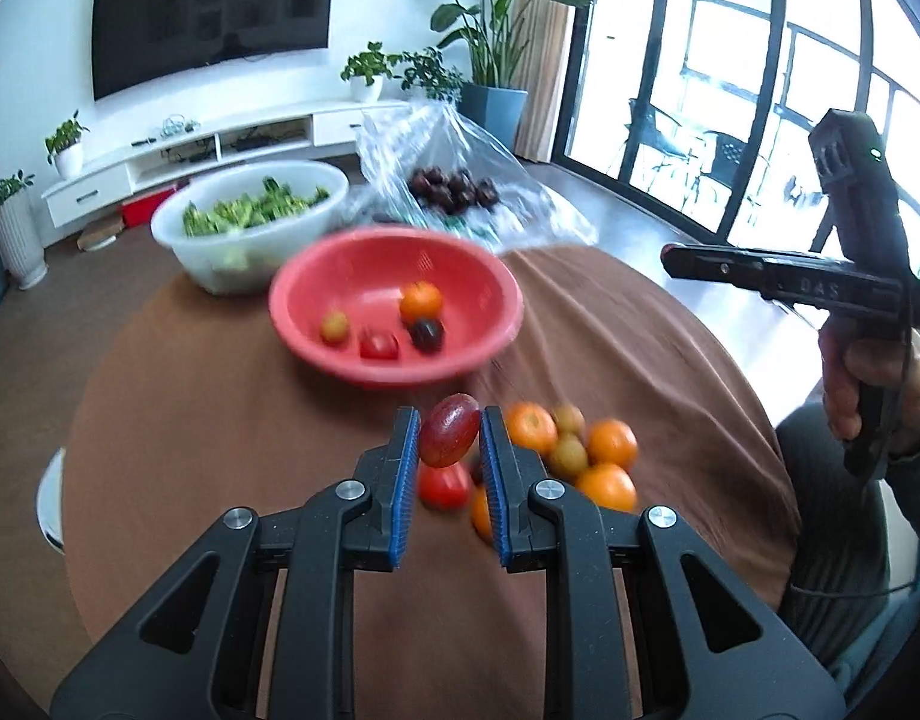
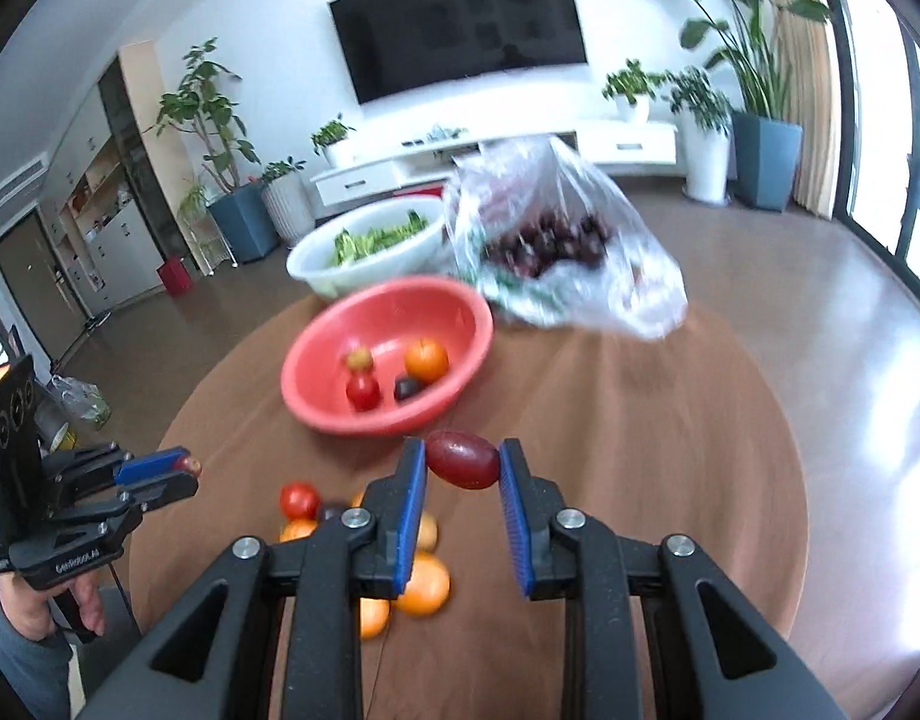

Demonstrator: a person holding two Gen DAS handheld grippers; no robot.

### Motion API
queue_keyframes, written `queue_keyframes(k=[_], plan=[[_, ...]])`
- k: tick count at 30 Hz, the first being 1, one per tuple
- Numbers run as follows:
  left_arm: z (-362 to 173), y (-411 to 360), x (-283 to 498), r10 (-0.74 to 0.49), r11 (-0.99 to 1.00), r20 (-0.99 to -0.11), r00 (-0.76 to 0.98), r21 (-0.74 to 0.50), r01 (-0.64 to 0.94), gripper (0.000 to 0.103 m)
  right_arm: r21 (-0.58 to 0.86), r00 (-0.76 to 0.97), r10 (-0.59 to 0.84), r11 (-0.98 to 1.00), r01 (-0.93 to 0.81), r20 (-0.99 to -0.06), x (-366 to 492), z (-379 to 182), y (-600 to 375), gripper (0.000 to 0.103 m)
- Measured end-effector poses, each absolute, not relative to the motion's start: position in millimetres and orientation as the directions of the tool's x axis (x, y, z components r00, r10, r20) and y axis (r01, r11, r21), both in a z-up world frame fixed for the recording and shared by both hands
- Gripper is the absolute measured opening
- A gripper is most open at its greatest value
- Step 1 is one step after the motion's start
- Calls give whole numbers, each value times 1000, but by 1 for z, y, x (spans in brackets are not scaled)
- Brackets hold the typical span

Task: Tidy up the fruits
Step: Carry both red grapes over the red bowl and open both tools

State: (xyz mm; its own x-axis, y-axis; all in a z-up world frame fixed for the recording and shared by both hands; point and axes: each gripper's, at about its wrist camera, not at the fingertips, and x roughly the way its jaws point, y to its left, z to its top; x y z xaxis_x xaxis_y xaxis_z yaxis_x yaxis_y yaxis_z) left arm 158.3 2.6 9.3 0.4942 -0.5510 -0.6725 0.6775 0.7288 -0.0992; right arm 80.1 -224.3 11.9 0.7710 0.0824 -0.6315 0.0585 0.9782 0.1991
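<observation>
Two Claws, Two Red Fruits Held Above the Brown Surface

Two dark red oval fruits are being carried at once, one in each of your claws. Your left claw (image 1: 449,441) is pinching a red fruit (image 1: 449,430) between its blue pads, holding it nearly upright above the loose pile. Your right claw (image 2: 463,462) is pinching a second red fruit (image 2: 463,459), which is lying crosswise between the pads with its ends pressing into them.

Both fruits are hanging clear of the brown surface (image 1: 219,420), just short of the near rim of the red bowl (image 1: 393,312). That bowl is already holding an orange (image 1: 420,301), a small tomato (image 1: 378,346), a dark plum (image 1: 427,334) and a yellowish-red fruit (image 1: 334,326).

Below your left claw, the remaining pile is sitting on the surface: three oranges (image 1: 611,443), two small yellow-brown fruits (image 1: 568,453) and a tomato (image 1: 443,486), all touching or just beside one another.

Behind the red bowl, a white basin of green vegetables (image 1: 249,222) is standing, and a clear plastic bag of dark fruits (image 1: 453,186) is lying next to it.

In the left wrist view, your right hand (image 1: 874,378) is gripping its handle at the right edge, blurred.
</observation>
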Motion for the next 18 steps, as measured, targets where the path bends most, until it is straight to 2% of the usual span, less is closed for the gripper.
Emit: queue_keyframes(k=[7,18], plan=[[23,-24,222,-493,764,-686,535,-47,644,19,189,762,151,981,-38,-630,144,15,-212,27],[-28,-61,290,-408,784,-764,500,-12,621,19,159,652,195,981,-115,-732,223,-34,-189,27]])
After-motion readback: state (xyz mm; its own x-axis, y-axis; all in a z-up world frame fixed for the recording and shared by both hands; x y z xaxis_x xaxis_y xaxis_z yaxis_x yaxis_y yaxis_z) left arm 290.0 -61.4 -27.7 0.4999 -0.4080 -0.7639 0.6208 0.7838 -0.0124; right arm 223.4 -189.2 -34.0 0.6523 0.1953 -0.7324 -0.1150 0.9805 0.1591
